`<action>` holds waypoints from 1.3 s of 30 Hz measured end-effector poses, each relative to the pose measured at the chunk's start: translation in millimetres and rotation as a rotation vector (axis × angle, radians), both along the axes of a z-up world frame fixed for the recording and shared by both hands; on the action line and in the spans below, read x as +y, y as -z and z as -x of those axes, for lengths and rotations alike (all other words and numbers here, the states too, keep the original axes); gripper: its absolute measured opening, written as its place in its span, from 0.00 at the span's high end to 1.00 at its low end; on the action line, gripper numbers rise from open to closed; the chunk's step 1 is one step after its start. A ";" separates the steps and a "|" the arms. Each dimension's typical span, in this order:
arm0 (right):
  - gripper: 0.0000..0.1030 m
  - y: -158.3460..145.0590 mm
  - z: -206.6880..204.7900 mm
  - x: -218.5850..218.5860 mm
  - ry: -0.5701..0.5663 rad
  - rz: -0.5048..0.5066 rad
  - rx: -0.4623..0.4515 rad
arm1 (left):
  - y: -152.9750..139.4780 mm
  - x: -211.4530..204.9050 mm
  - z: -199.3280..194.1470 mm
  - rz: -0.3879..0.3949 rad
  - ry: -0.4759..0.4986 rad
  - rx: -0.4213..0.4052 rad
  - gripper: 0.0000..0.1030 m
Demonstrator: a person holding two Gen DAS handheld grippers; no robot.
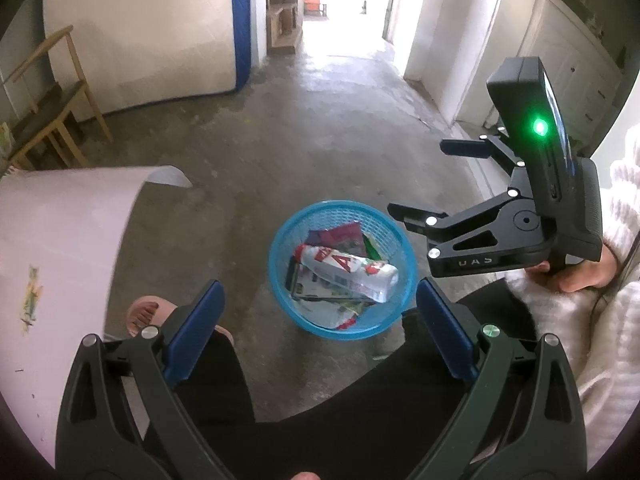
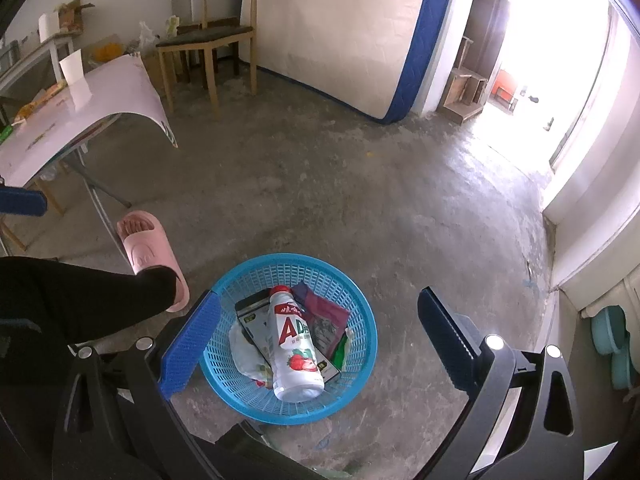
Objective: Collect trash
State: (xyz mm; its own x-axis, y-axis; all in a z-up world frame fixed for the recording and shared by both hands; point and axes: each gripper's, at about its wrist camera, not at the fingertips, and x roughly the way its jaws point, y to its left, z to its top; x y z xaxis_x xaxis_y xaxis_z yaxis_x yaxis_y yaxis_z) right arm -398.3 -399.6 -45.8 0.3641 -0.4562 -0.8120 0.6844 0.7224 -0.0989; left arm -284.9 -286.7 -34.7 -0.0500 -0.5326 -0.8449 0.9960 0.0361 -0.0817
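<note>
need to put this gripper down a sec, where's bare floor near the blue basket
Bare concrete floor stretches from the round blue plastic mesh basket toward the upright blue-edged mattress and the bright doorway. Crowded: the basket itself, with a white bottle and wrappers, and the side by the pink slipper.

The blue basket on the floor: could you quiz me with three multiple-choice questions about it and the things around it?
1. Where is the white bottle?
A. on the pink table
B. lying in the basket
C. on the chair

2. What colour is the slipper?
A. pink
B. green
C. black

3. How are the two tools?
A. both shut on trash
B. one holds the bottle
C. both open, holding nothing

Answers: 1 B, the bottle lies on wrappers inside the basket. 2 A, it is pink, beside the basket. 3 C, the left tool and right tool are spread wide and hold nothing.
</note>
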 end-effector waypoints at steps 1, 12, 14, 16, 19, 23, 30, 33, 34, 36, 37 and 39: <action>0.07 0.1 0.0 0.2 0.001 0.000 0.000 | 1.4 -1.0 1.1 -0.009 0.008 0.011 0.10; 0.07 1.4 1.1 0.7 0.001 -0.003 0.001 | 13.8 -2.9 4.1 -0.037 0.032 0.056 0.10; 0.07 0.8 1.4 1.1 0.001 -0.001 0.000 | 16.2 -3.2 0.9 -0.044 0.028 0.077 0.10; 0.07 1.0 1.1 1.2 -0.002 0.001 -0.001 | 17.6 -1.8 -0.7 -0.044 0.032 0.098 0.10; 0.07 3.0 0.9 3.2 -0.004 0.004 -0.004 | 20.6 -2.2 -0.7 -0.061 0.039 0.107 0.10; 0.07 3.4 0.7 4.4 -0.003 0.005 -0.005 | 20.3 -0.3 0.5 -0.057 0.052 0.110 0.10; 0.07 4.6 -0.2 6.7 -0.006 0.008 -0.005 | 13.8 6.4 -6.4 -0.017 0.027 0.134 0.10; 0.07 3.8 0.0 6.7 -0.003 0.003 0.001 | 12.4 9.4 -11.5 -0.001 0.009 0.162 0.10; 0.07 2.7 -0.2 6.6 -0.003 0.004 0.001 | 13.0 9.6 -13.2 -0.003 0.005 0.170 0.10; 0.07 2.8 -0.3 6.7 -0.006 0.007 0.003 | 13.5 8.3 -13.2 -0.008 0.010 0.181 0.10; 0.07 2.7 -0.2 6.3 -0.008 0.008 0.005 | 13.7 7.6 -13.0 -0.010 0.018 0.187 0.10; 0.07 1.5 -0.3 5.5 -0.007 0.008 0.007 | 15.2 6.1 -12.0 -0.021 0.037 0.201 0.10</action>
State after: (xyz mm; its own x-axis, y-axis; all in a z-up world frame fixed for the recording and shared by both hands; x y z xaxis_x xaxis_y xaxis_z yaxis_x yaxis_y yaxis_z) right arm -398.0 -394.0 -47.3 0.3617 -0.4603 -0.8107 0.6783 0.7265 -0.1098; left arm -272.9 -280.6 -49.9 -0.2378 -0.5095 -0.8269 0.9604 0.0037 -0.2785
